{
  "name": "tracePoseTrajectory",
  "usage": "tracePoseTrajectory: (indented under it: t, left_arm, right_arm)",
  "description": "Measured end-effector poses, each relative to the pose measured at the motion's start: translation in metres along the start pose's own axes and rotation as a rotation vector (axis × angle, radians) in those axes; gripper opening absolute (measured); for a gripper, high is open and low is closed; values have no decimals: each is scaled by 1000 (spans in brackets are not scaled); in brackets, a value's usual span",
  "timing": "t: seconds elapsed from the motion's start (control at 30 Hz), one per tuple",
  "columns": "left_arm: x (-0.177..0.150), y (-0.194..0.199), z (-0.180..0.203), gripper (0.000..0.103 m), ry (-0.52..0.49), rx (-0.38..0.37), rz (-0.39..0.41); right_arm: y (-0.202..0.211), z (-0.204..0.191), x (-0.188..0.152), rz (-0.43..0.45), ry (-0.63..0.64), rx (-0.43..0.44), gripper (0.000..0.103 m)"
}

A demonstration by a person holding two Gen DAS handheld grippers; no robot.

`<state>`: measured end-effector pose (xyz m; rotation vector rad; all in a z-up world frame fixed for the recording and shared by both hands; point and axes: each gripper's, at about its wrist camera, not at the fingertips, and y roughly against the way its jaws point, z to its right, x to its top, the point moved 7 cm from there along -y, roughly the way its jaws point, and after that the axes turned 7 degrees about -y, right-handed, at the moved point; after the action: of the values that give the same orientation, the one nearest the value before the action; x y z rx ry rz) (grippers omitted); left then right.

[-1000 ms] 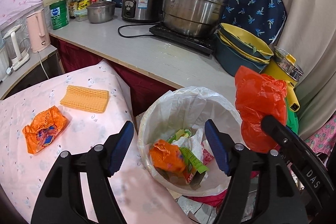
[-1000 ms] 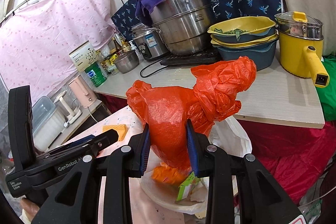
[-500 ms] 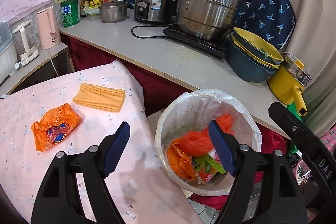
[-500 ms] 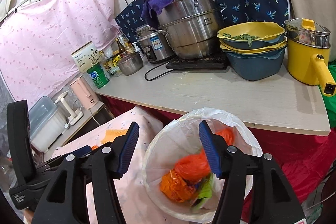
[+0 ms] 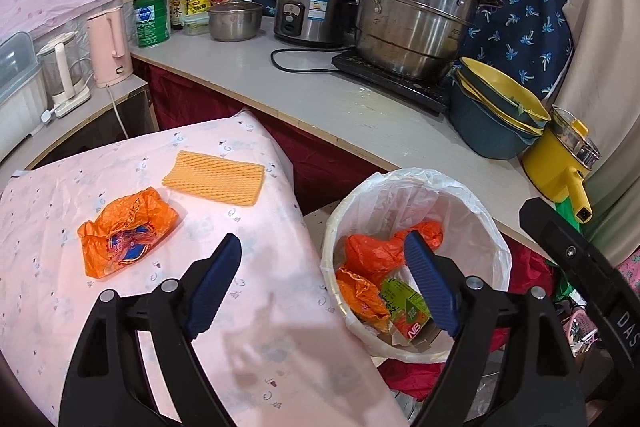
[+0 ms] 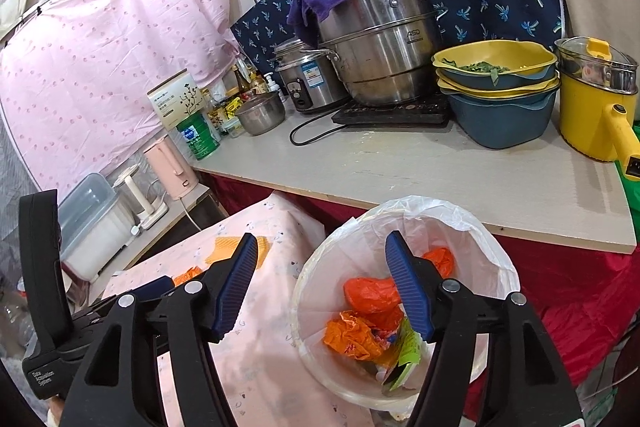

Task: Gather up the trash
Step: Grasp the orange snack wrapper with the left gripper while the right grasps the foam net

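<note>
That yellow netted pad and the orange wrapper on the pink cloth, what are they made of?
The yellow netted pad looks like soft foam mesh, matte, going by its woven lattice texture; possibly fruit-cushioning net, though that is uncertain. The orange wrapper appears to be thin plastic film: it is crumpled into sharp creases, slightly glossy and carries printing. The pink cloth seems smooth printed fabric or plastic sheeting; I cannot tell which.

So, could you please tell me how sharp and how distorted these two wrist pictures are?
Left wrist view: fisheye bends the counter edge into a curve, the corners go black, the orange wrapper looks sharp, and soft shadows lie on the pink cloth. Right wrist view: same bowing and dark corners, even light, the trash bin crisp.
</note>
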<state>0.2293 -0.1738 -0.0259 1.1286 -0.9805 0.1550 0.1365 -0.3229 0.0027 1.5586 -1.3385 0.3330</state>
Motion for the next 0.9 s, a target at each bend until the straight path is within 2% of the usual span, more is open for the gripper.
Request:
tracePoseTrajectory:
  t: [0.27,0.53,0.9]
  left_arm:
    - [-8,6,-34,82,53,29,-6]
    - [-22,9,-90,82,114,86,-15]
    - [-39,-7,-185,82,164,207,-47]
  right_arm:
    - [-8,-25,-9,-25,37,23,64]
    - [-30,-58,-23,-69,75,51,64]
    - [-106,-102,-47,-194,89,94,64]
